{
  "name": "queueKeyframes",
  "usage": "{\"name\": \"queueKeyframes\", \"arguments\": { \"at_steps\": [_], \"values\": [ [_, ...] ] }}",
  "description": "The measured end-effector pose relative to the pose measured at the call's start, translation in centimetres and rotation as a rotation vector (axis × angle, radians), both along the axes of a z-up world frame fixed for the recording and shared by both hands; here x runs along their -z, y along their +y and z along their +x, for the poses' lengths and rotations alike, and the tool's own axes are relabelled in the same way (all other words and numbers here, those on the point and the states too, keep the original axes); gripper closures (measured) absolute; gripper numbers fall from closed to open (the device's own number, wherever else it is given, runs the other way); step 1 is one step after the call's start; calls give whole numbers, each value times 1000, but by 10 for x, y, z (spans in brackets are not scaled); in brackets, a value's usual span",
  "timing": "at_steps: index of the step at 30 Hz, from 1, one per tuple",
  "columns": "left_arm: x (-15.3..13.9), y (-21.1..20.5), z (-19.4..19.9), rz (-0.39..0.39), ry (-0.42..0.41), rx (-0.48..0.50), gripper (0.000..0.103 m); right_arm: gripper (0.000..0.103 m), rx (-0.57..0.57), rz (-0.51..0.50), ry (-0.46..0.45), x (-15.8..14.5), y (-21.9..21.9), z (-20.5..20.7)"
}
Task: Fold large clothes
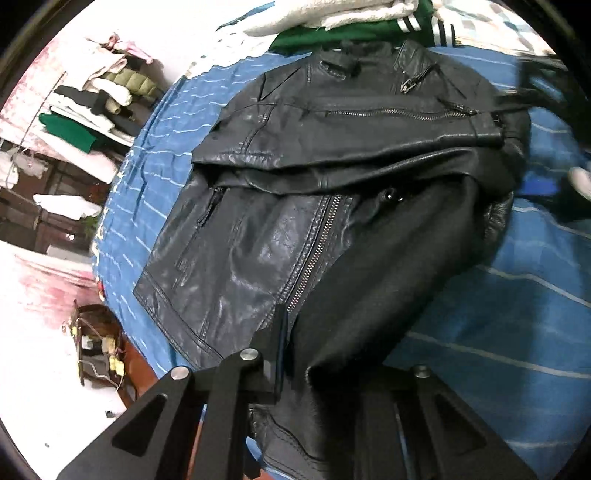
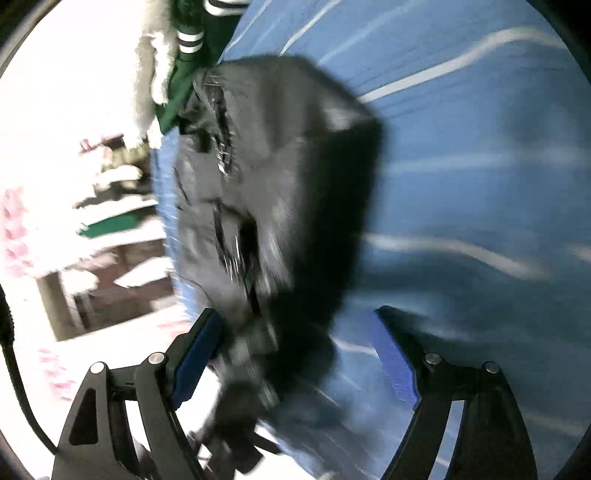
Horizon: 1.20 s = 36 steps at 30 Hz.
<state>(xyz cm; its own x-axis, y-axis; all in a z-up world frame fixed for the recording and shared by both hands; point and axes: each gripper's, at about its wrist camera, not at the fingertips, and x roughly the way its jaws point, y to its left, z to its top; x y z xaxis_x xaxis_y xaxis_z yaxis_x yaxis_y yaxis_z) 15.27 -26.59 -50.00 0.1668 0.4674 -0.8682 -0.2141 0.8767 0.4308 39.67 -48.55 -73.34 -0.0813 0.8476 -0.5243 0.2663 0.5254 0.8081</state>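
Left hand-held gripper (image 1: 295, 354) clamps the black jacket (image 1: 332, 166) hem; right hand-held gripper (image 2: 295, 354) hangs spread wide.

Jacket (image 1: 332, 177): black leather, glossy w/ pale grey sheen patches; silver-tone zips; matte black lining. Right wrist view: same jacket (image 2: 280, 177) blurred, black/grey.
Bedspread (image 1: 498, 325): mid-blue w/ thin white/pale stripes; also (image 2: 480, 147).
Green garment (image 1: 332, 37): dark green, black cuff w/ white stripes.
Fleecy item (image 1: 332, 11): off-white.
Clothes pile (image 1: 92, 103): white, olive, black, green, pink.
Right gripper (image 2: 299, 354) black, finger pads (image 2: 397, 365) blue. Left gripper (image 1: 295, 354) black.
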Motion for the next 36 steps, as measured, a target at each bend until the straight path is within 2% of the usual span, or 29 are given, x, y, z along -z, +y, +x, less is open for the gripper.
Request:
{"name": "queueKeyframes", "arguments": {
  "at_steps": [1,2,3,4,7,10,14,16,17,19,22,24,26,27,28,29,30,32,34,36],
  "values": [
    [-1,5,0,-12,2,9,92,18,33,-6,23,3,4,2],
    [-3,7,0,-32,4,19,92,23,80,-14,34,3,9,5],
    [-5,10,-1,-57,8,30,92,36,104,-10,29,-2,11,6],
    [-8,16,-2,-77,8,37,92,68,120,-18,20,-9,13,8],
    [-29,31,-5,-174,1,36,92,73,148,-78,-14,-53,24,7],
    [-52,67,-8,-315,-8,10,90,75,101,-151,-76,-117,53,11],
    [-75,139,-3,-466,-38,-80,88,75,-17,-294,-165,-196,136,27],
    [-77,176,4,-510,-53,-127,87,75,-55,-349,-176,-214,176,35],
    [-76,193,7,-529,-70,-150,87,75,-83,-384,-190,-222,209,44],
    [-68,233,13,-540,-106,-198,86,75,-120,-437,-200,-223,260,59],
    [-38,292,18,-575,-113,-282,81,74,-182,-508,-200,-207,325,75],
    [-20,322,15,-618,-109,-341,75,73,-244,-575,-188,-178,375,82],
    [-5,349,5,-665,-100,-416,70,62,-337,-602,-165,-145,415,90],
    [-3,358,-1,-661,-107,-440,58,56,-374,-595,-156,-129,433,93],
    [-5,364,-8,-643,-114,-455,37,40,-402,-584,-150,-119,444,96],
    [-8,370,-14,-639,-126,-462,25,28,-439,-565,-153,-114,450,96],
    [-11,374,-19,-643,-144,-470,11,25,-461,-537,-178,-117,452,95],
    [-15,375,-26,-634,-174,-484,10,24,-476,-481,-236,-129,440,94],
    [-6,368,-25,-621,-163,-489,10,21,-459,-446,-298,-147,410,93],
    [13,366,-17,-586,-133,-510,10,18,-394,-452,-370,-167,358,94]
  ]
}}
